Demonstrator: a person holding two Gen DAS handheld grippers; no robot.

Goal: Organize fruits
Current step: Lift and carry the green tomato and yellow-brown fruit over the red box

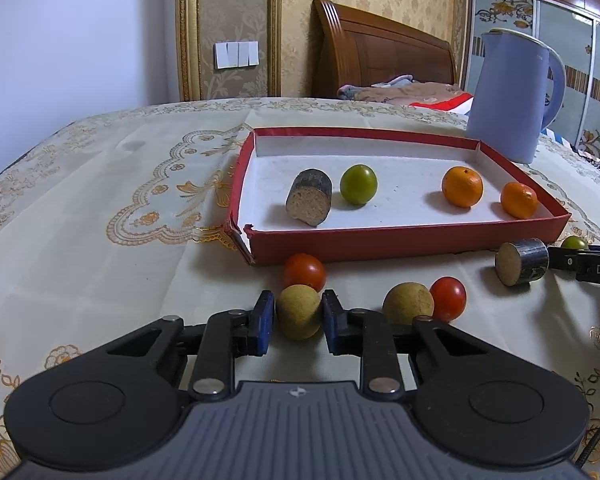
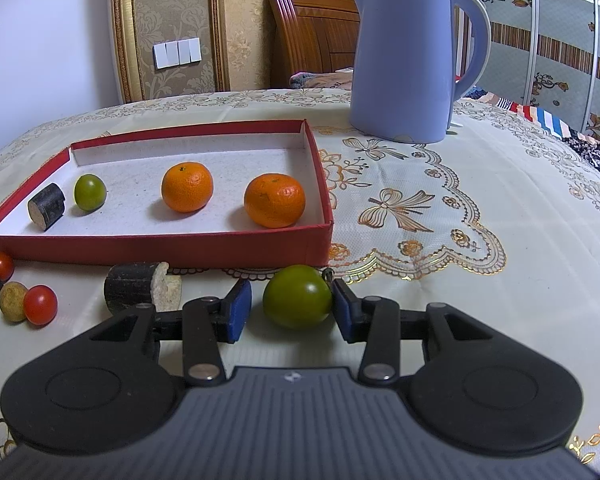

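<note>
Resting on a cream tablecloth with gold embroidery, a shallow red box with a white floor serves as the landmark for all items listed.

Inside the box: one dark cut cylinder with a tan end at the left end, a small green fruit just beside it, then two oranges, one mid-floor and one by the right wall.

Outside the box, in front of its near wall:
- a tan round fruit, pinched between the blue pads of the left gripper; both pads press against its sides, jaws nearly closed.
- a red tomato touching that fruit, between it and the box wall.
- a second tan fruit and a second red tomato, touching each other, further right along the wall.
- a second dark cylinder lying on its side, in front of the wall's middle.
- a larger green fruit in front of the box's right corner, between the pads of the right gripper; the right pad touches it, the left pad stands clear with a gap, so the jaws are partly open and not gripping.

Behind the box's right corner: a pale blue kettle, upright.
</note>
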